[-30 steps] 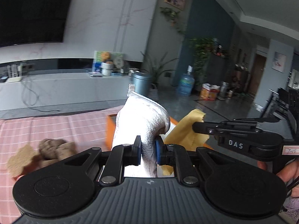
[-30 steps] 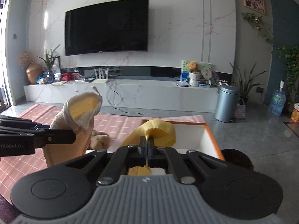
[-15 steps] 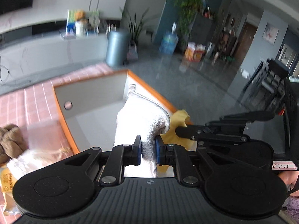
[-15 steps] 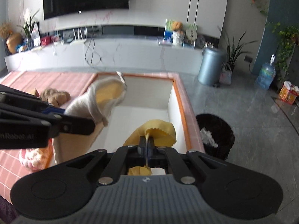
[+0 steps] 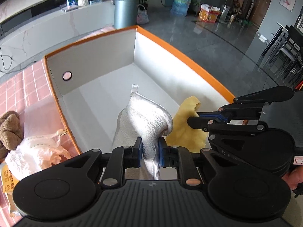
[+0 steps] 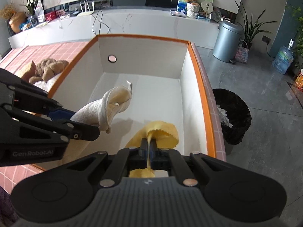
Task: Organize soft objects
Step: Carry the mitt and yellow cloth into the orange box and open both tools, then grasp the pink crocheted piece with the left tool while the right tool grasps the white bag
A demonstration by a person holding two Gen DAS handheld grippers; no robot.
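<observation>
Since a second ago we have swung both grippers down from facing the TV wall, and they now point into the box (image 5: pixel 98 60). It sits on the pink checked surface (image 6: pixel 49 51). Over its white floor our left gripper (image 5: pixel 149 148) pinches the towel (image 5: pixel 144 119) in its jaws, and our right gripper (image 6: pixel 148 147) clamps the yellow cloth (image 6: pixel 162 132) beside it.

My matt black plastic fingers (image 5: pixel 136 151) pinch nubbly white terry cloth (image 5: pixel 144 117); the yellow cloth (image 6: pixel 161 132) looks thin and smooth; the box (image 5: pixel 98 56) is matt card.
</observation>
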